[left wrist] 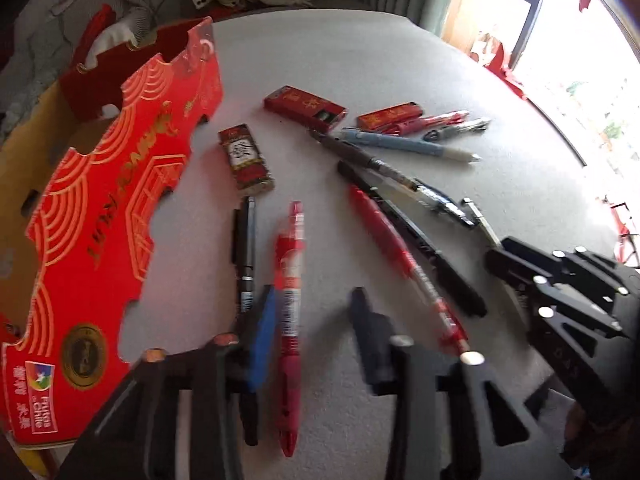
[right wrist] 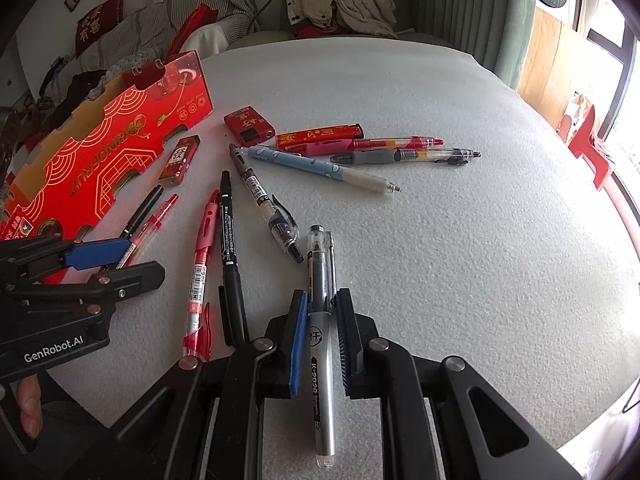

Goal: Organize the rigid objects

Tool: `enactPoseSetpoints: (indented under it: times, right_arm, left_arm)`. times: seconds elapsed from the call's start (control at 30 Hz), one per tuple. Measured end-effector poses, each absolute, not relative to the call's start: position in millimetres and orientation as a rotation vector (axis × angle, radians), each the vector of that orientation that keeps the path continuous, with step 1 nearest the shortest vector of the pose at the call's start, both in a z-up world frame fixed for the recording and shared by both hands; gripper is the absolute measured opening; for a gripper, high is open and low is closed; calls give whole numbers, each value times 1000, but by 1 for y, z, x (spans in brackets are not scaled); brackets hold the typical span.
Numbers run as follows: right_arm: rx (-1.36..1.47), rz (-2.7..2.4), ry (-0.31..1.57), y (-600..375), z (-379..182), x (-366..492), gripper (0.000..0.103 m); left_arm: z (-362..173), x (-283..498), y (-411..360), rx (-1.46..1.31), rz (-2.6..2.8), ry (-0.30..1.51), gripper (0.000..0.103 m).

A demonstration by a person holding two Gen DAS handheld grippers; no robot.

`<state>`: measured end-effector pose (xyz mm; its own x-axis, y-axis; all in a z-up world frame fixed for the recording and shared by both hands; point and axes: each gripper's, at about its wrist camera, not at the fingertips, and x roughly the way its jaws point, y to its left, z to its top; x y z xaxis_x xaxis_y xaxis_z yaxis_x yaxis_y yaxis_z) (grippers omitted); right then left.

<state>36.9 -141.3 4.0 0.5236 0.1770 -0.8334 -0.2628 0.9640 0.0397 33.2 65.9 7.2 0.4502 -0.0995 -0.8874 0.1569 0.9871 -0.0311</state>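
- Left wrist view: the left gripper (left wrist: 316, 312) hovers tilted over the white bench (left wrist: 400, 80), its fingers (left wrist: 262, 336) released and spread to either side of a red pen (left wrist: 290, 280) that lies flat, apparently lined up for a pickup. A thin black pen (left wrist: 245, 256) lies just beside it. The red carton (left wrist: 120, 200) stands open at the left edge, the likely destination. 3 small red packs (left wrist: 304, 110) and loose pens (left wrist: 408, 146) lie scattered beyond.
- Right wrist view: the right gripper (right wrist: 322, 304) has its fingers clenched on a silver pen (right wrist: 320, 360), gripped mid-barrel and lengthwise, probably so it carries level. The left gripper shows at the left edge, fingers apart beside the carton, nothing pinched.
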Motion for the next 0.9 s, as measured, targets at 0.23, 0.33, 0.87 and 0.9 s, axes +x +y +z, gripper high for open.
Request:
enactPoseSetpoints:
  times: [0.23,0.33,0.87,0.9]
  right_arm:
    - [-61,283,993,-146,7,38,15]
    - [-39,308,958,-149,15,34,15]
    - [-83,454,725,-102,94,30,15]
    - [-85,470,716,-96,97,30,15]
  left_arm:
    - [23,20,61,-9,-157,1079,10]
    - [41,13,57,-20,-181,1025,10]
    - [108,10,100,-76,-65,886,10]
    - [113,10,105,-79,-49,877,10]
